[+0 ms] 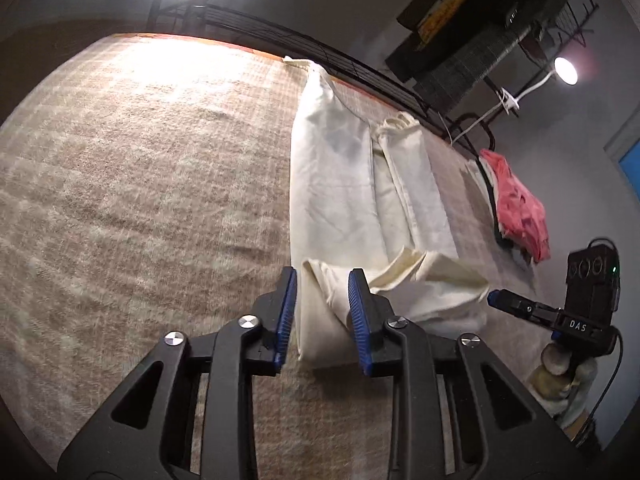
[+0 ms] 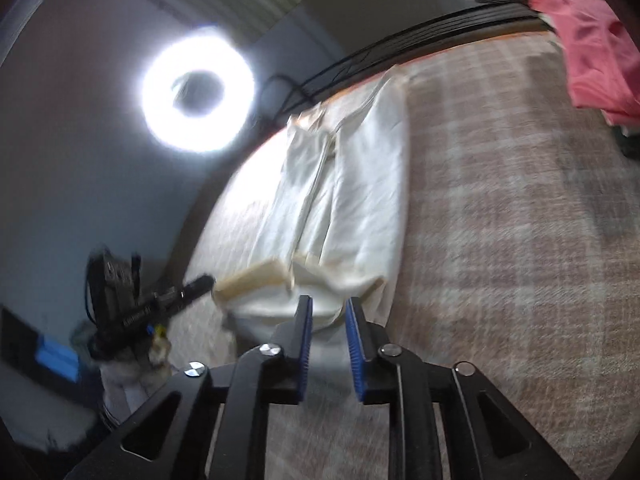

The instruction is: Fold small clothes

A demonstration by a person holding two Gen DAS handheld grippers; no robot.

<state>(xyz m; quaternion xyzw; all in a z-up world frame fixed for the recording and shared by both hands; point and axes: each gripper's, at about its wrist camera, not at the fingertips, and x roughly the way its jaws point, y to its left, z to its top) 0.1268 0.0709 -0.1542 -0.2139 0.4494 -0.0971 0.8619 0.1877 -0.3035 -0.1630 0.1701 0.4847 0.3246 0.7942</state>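
The left gripper [image 1: 322,280] sits lowest and closest in its own view, its blue-padded jaws parted a moderate way with the near hem of the cream garment [image 1: 352,200] lying between the pads; the cloth does not look pinched. The right gripper [image 2: 328,308] shows the same in its view: jaws partly apart, the garment's near edge bulging up between the tips, no firm grip visible, and the picture is blurred there.

The cream garment [image 2: 340,208] lies lengthwise on the plaid-covered worktop [image 1: 140,184], running from the grippers toward the far edge. It is folded into long panels side by side, and its near end is turned up into a loose flap [image 1: 432,280] on the right side in the left wrist view.

In that view the right gripper [image 1: 498,298] also appears from the side, its tip just beside the flap. The left gripper [image 2: 202,282] appears likewise in the right wrist view, close to the turned-up corner.

Further out, a pink cloth [image 1: 520,208] is heaped near the worktop's right edge, well apart from the cream garment. A ring light [image 2: 198,90] glares beyond the far edge, and a small lamp [image 1: 565,71] shines by a dark wire rack [image 1: 480,52].
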